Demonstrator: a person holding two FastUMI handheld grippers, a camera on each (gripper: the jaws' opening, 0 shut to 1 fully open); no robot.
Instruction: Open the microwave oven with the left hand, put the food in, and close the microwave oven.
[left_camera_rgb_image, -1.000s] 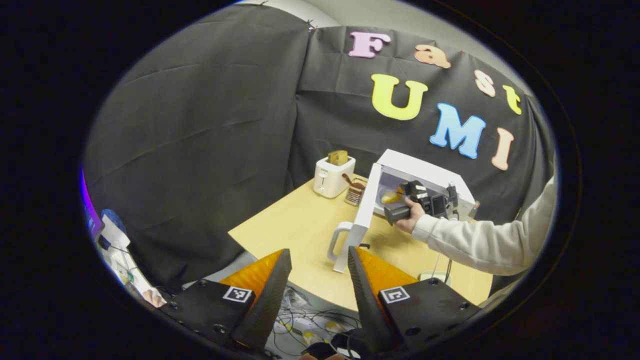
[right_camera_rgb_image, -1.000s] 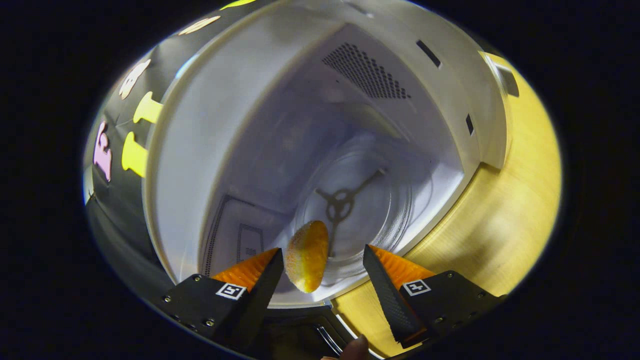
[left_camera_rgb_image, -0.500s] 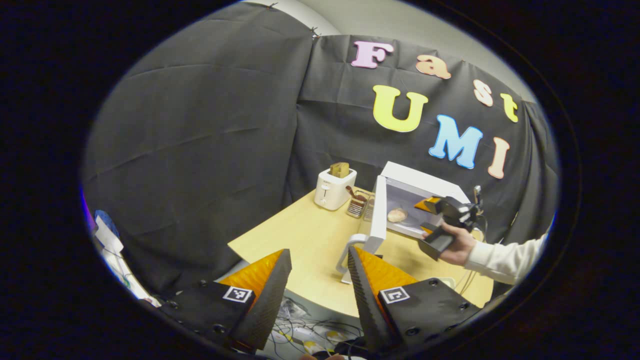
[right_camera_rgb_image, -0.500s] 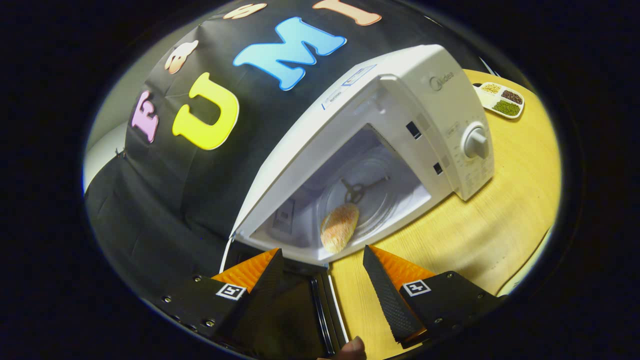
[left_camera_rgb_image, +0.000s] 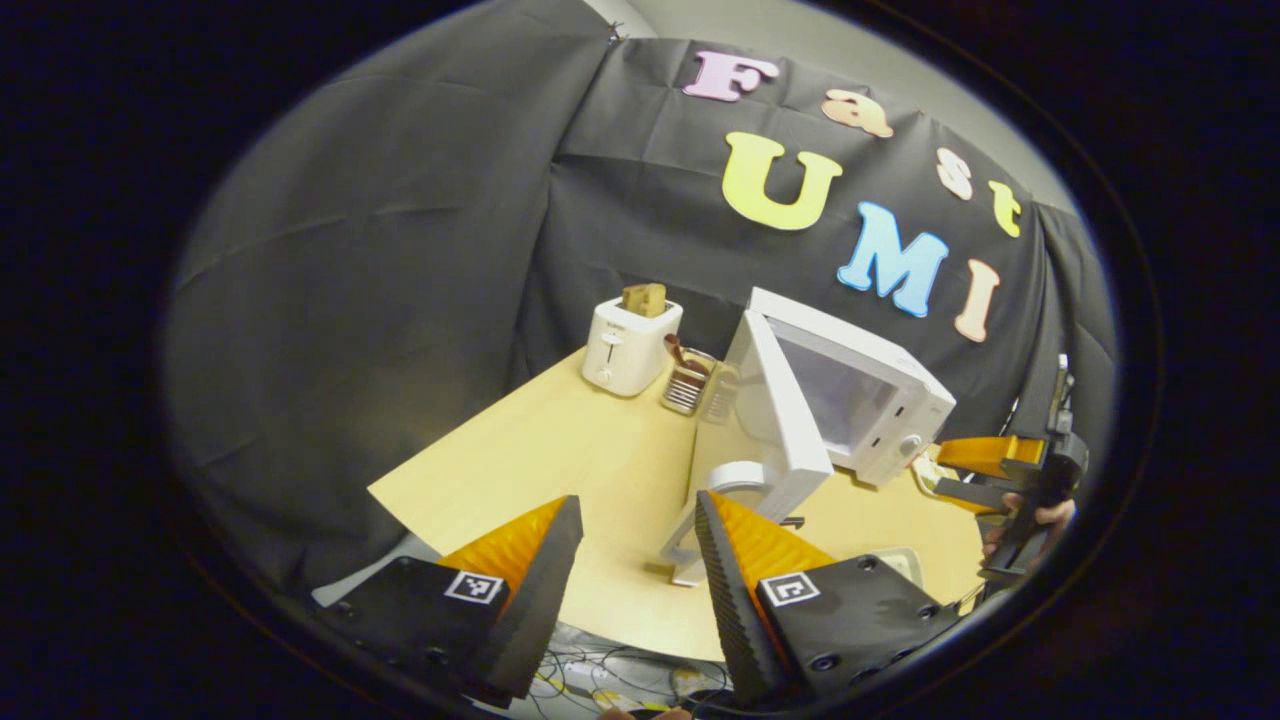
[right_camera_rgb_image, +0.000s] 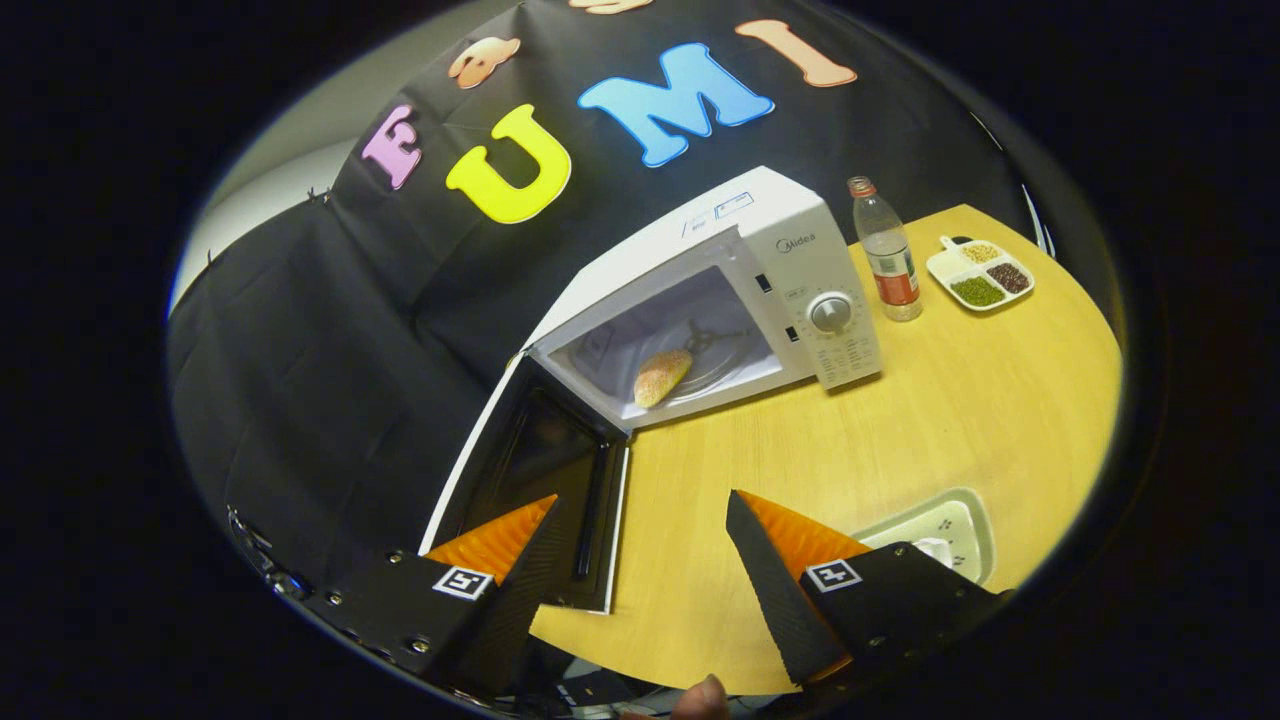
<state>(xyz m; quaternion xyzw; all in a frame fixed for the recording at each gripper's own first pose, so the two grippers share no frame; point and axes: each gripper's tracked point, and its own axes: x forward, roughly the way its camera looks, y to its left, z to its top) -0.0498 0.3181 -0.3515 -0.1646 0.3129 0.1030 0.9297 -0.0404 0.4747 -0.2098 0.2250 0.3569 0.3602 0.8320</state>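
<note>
Both tools are held parted and empty, the right tool (right_camera_rgb_image: 640, 555) above the tabletop (right_camera_rgb_image: 900, 420) near the swung-out door (right_camera_rgb_image: 530, 470) of the microwave (right_camera_rgb_image: 790, 260), where the bread roll (right_camera_rgb_image: 662, 375) apparently lies on the turntable, the left tool (left_camera_rgb_image: 635, 560) farther back.

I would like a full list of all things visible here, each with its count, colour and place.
microwave oven: 1, white, back of table, door open
bread roll: 1, golden, inside oven
bottle: 1, clear, right of oven
divided dish: 1, white, beside bottle
toaster: 1, white, left of oven
table: 1, light wood
left gripper: 1, open, near door handle
right gripper: 1, open, empty
hand: 1, holding right gripper
</note>
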